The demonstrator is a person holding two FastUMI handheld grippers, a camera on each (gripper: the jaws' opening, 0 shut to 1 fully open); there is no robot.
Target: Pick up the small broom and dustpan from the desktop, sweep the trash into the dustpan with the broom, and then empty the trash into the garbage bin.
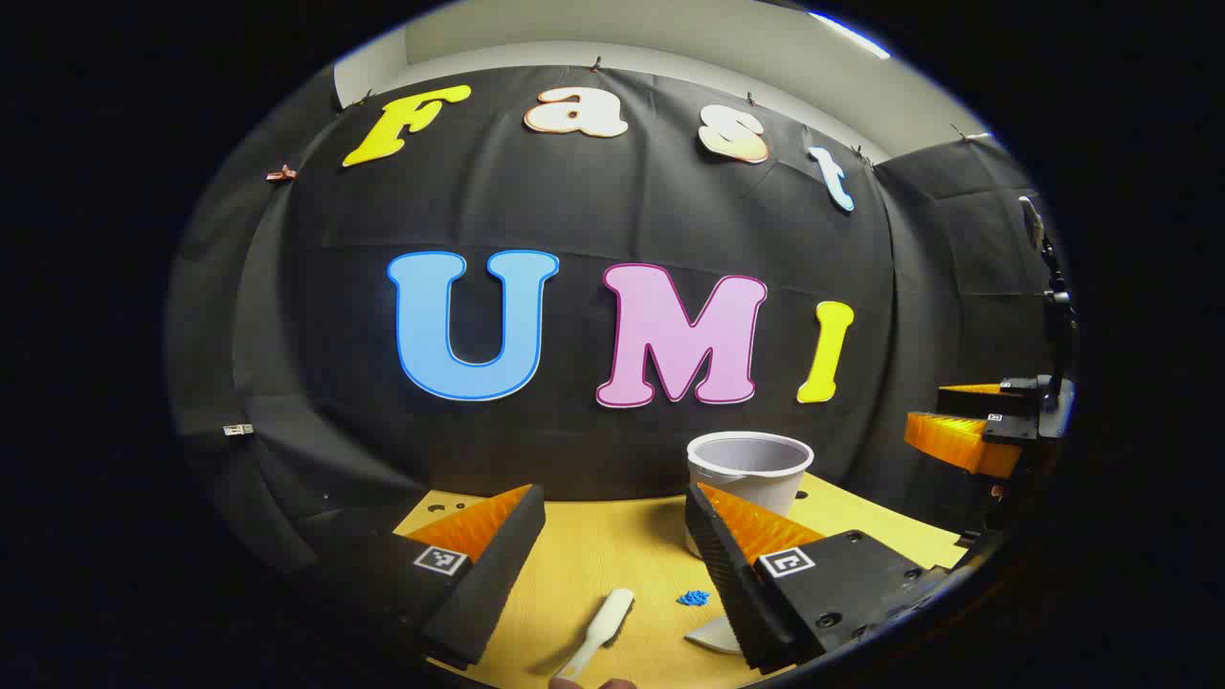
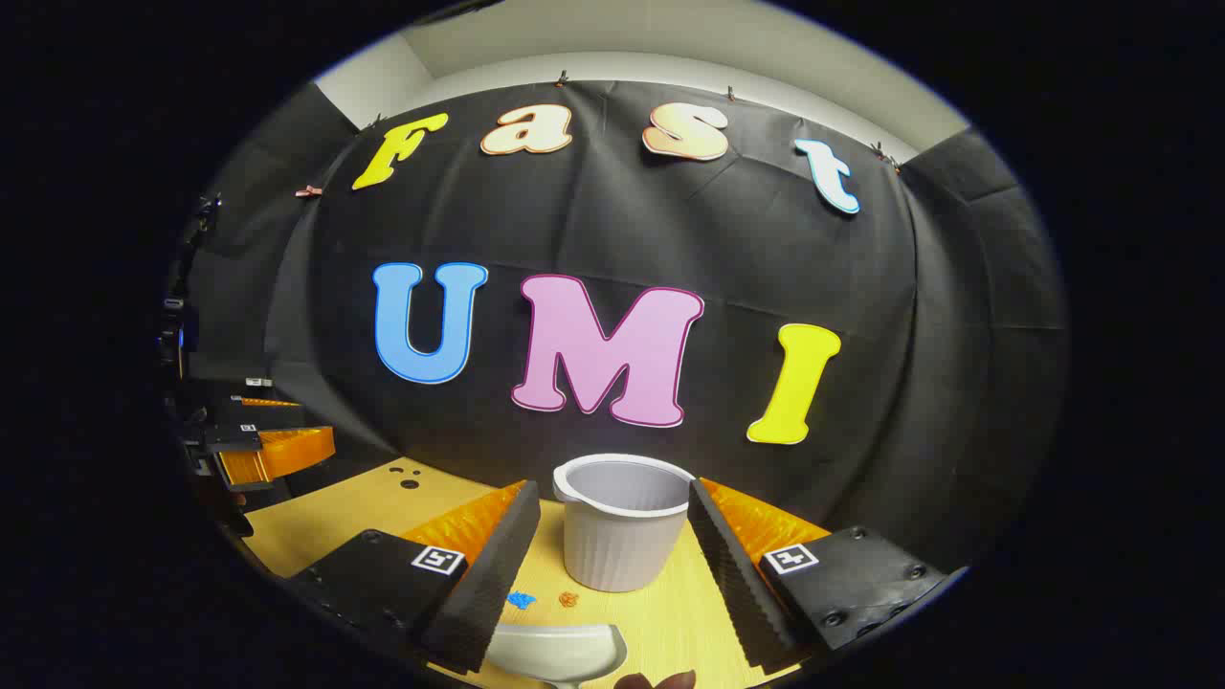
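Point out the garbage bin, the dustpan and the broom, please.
garbage bin [image 2: 622,545], right gripper view, its ribbed front wall.
dustpan [image 2: 555,649], right gripper view, its pale scoop.
broom [image 1: 603,627], left gripper view, its white handle.

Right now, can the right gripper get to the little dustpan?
Probably yes. The right gripper is open above the desk, and the white dustpan lies just below between its fingers, with nothing over it. The bin stands behind.
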